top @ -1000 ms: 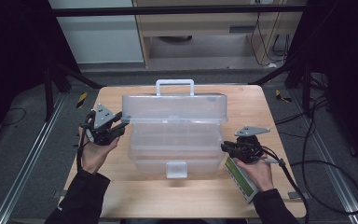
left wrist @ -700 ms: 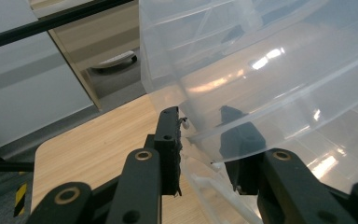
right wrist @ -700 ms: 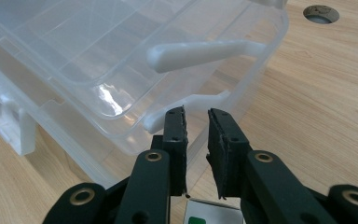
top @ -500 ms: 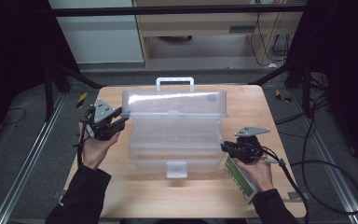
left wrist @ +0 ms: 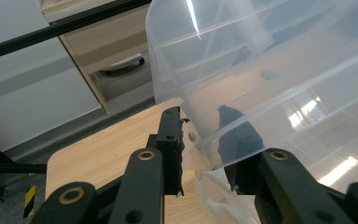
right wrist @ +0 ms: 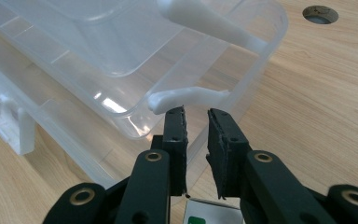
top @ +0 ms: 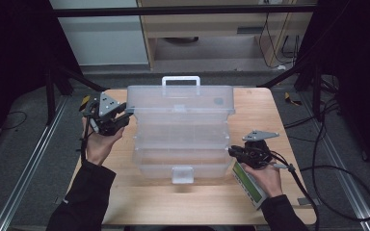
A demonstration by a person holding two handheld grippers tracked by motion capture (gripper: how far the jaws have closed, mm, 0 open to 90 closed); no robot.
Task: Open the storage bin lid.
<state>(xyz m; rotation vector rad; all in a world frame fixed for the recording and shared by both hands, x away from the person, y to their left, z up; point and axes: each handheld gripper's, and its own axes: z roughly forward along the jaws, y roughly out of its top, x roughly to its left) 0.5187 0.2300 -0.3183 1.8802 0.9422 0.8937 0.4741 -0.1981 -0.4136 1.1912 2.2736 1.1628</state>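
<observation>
- The wooden table [top: 289,115] is carrying a clear plastic box [top: 183,149] at its middle, its white latch [top: 182,174] facing the near edge.
- The box's lid [top: 180,100] is standing raised at the far side with its white handle [top: 180,80] on top; compared with a second ago it is tilting further back and higher, so the box is now lying wide open with its inner tray exposed.
- The left gripper [top: 124,117] is pinching the lid's left edge: in the left gripper view one pad is sitting outside the clear wall [left wrist: 223,93] and the other behind it. Its jaws have just been closing a little on that edge, and the hand is sitting higher and further back than before.
- The right gripper [top: 231,151] is resting at the box's right near side, fingers [right wrist: 175,135] nearly together and holding nothing, just short of a white tab [right wrist: 186,96] on the tray rim.
- A green-and-white packet [top: 250,185] is lying under the right hand.
- Opening looks nearly finished; I judge the lid needs only to settle back before letting go.
</observation>
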